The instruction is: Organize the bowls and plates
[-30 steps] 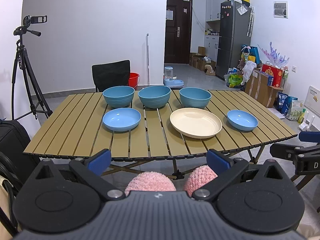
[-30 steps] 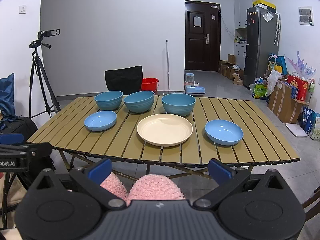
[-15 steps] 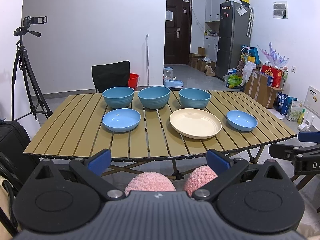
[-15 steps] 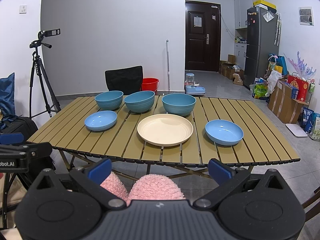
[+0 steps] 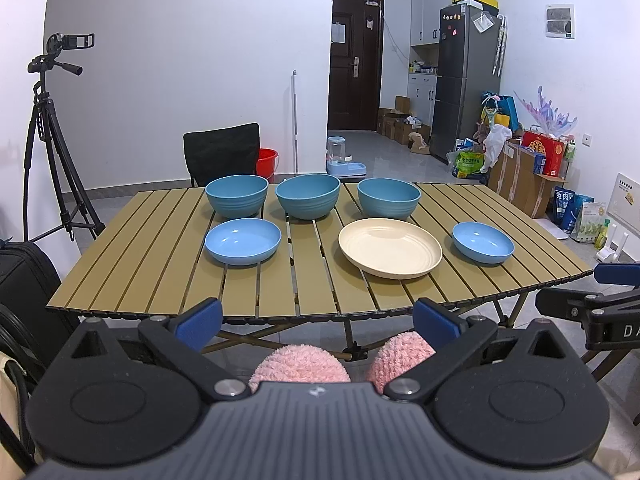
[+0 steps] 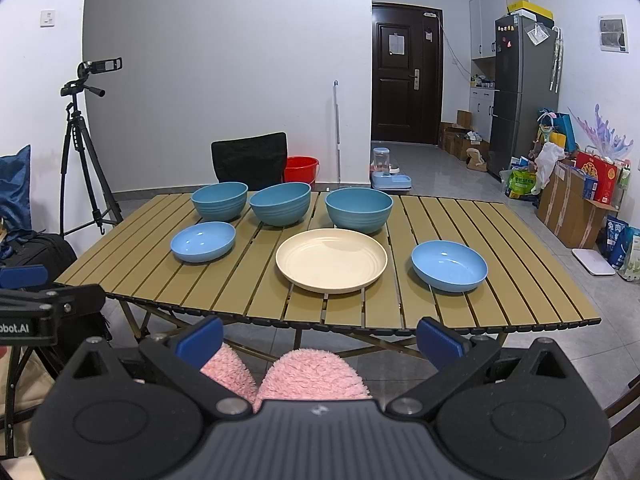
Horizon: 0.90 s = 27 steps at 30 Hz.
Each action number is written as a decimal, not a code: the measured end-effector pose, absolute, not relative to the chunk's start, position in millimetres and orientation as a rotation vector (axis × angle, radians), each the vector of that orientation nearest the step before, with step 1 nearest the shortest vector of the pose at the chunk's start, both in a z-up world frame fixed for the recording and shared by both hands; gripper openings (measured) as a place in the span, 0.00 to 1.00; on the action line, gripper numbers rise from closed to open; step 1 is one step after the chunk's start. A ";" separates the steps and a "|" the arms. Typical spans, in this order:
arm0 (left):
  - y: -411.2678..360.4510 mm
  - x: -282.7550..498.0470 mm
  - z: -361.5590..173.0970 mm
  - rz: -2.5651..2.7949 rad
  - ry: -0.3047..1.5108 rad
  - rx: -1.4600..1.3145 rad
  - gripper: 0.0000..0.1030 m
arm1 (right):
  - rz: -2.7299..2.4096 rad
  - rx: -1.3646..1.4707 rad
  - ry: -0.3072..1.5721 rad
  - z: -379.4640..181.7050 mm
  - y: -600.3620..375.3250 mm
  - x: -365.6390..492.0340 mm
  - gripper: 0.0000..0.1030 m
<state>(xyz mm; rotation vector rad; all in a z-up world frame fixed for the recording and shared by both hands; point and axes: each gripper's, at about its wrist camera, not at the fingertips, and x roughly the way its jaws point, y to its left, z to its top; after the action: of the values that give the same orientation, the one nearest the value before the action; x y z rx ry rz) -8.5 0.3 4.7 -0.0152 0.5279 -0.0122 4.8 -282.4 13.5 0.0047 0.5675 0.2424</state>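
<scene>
On the slatted wooden table (image 5: 160, 264) (image 6: 520, 288) three deep blue bowls stand in a back row: left (image 5: 236, 195) (image 6: 219, 200), middle (image 5: 308, 195) (image 6: 280, 203), right (image 5: 389, 198) (image 6: 359, 209). In front lie a shallow light-blue dish at left (image 5: 243, 240) (image 6: 203, 241), a cream plate (image 5: 390, 246) (image 6: 331, 259) and another shallow blue dish at right (image 5: 483, 242) (image 6: 449, 265). My left gripper (image 5: 318, 322) and right gripper (image 6: 320, 334) hover before the table's near edge, both open and holding nothing.
A black chair (image 5: 222, 152) and a red bucket (image 5: 267, 162) stand behind the table. A camera tripod (image 5: 52, 128) is at the left, a dark bag (image 5: 24, 280) near the table's left corner. Boxes and bags (image 5: 532, 168) line the right wall. Pink slippers (image 6: 308, 376) show below.
Both views have shifted very slightly; the dishes and both open grippers keep their places.
</scene>
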 end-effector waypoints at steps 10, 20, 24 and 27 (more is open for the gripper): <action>0.9 -10.9 6.0 -0.016 0.523 -0.012 1.00 | 0.243 0.004 0.564 13.8 -282.2 4.5 1.00; -0.7 -12.4 5.8 -0.015 0.515 -0.012 1.00 | 0.247 0.001 0.550 19.2 -280.6 2.8 1.00; -1.2 -13.1 5.6 -0.015 0.513 -0.010 1.00 | 0.248 0.001 0.544 19.4 -281.3 2.0 1.00; -1.7 -13.2 5.5 -0.016 0.512 -0.009 1.00 | 0.249 0.000 0.541 19.7 -280.8 2.4 1.00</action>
<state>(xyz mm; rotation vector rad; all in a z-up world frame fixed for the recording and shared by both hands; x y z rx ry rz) -13.2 -1.7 5.5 -0.0087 0.5122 -0.0155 2.4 -280.8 19.7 0.0002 0.5414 0.2488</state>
